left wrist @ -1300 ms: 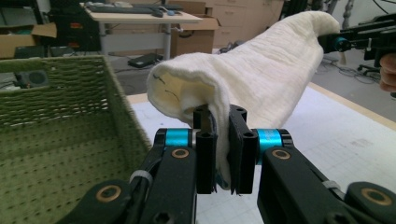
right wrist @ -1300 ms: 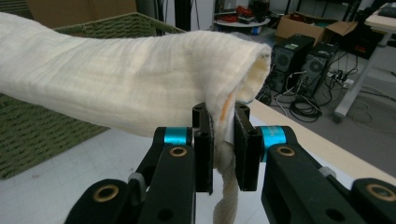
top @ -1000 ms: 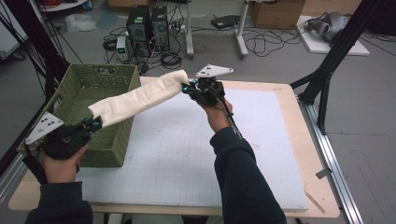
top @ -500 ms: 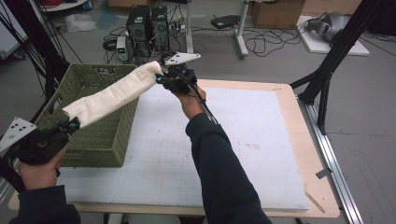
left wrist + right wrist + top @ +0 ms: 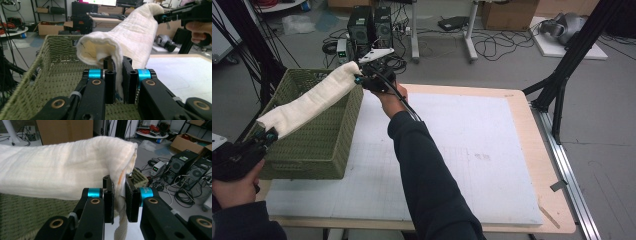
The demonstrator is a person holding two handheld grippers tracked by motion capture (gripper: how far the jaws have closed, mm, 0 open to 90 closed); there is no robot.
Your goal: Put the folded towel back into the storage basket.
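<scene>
A folded white towel [image 5: 312, 100] hangs stretched between my two grippers, above a green woven basket [image 5: 337, 150]. My left gripper [image 5: 268, 134] is shut on the towel's near end, at the basket's near left corner. In the left gripper view the cloth [image 5: 130, 37] is pinched between the jaws of the left gripper [image 5: 119, 82] and runs away over the basket [image 5: 50, 70]. My right gripper [image 5: 358, 79] is shut on the far end, over the basket's far right corner. The right gripper view shows the towel [image 5: 62, 172] clamped in the right gripper [image 5: 119, 200], a loose edge dangling below.
The basket stands on the left part of a white mat [image 5: 472, 150] on a wooden table [image 5: 542, 150]. Behind the table, computer towers [image 5: 369, 25], cables and a black stand leg [image 5: 572, 60] sit on the floor.
Both grippers have carried the towel to the left, from over the mat's edge to above the basket. The right hand moved further than the left.
</scene>
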